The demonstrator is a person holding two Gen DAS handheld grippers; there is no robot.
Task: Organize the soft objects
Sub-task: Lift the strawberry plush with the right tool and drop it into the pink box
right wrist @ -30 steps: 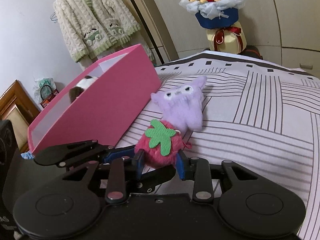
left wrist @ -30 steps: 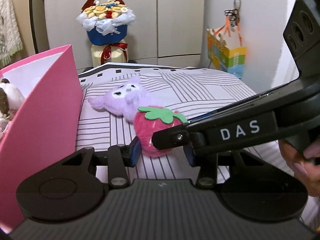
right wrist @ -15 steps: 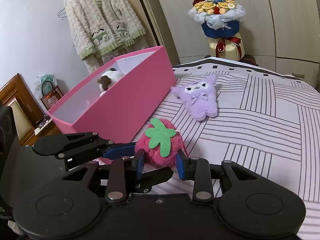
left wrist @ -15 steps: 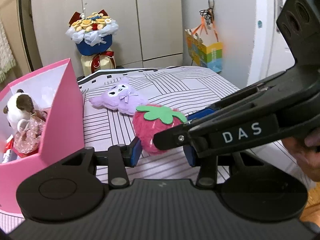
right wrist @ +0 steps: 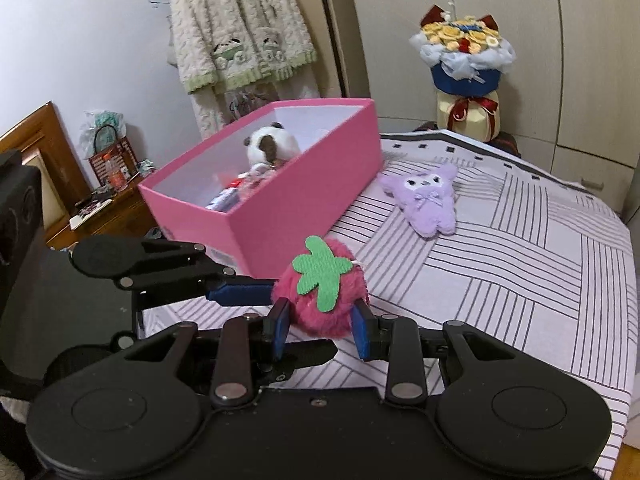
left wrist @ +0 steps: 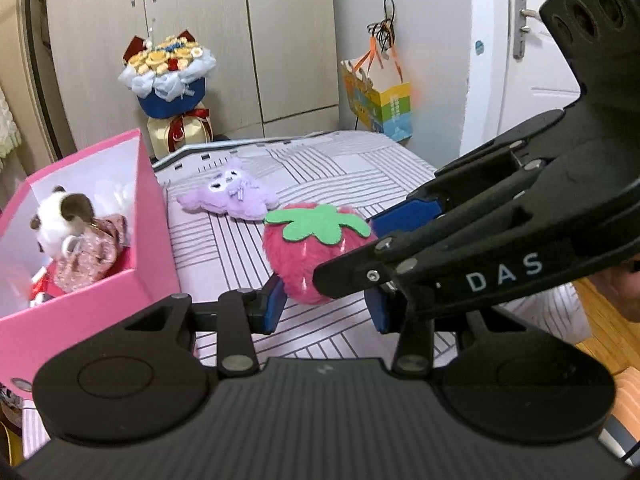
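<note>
I have one fluffy pink strawberry plush (right wrist: 322, 300) pinched between both tools: my right gripper (right wrist: 321, 328) squeezes it from below with its two blue pads, and my left gripper (left wrist: 325, 304) clamps it too, one blue pad pressed into its left side, the other hidden behind the right tool. The strawberry hangs above the striped bedspread (right wrist: 520, 272), near the one pink box (right wrist: 280, 216). Inside that box sits one panda plush (right wrist: 272, 146) among other small items I cannot count. One purple plush (right wrist: 426, 202) lies flat on the bed, beside the box's far end. One flower bouquet (right wrist: 464, 56) stands beyond.
</note>
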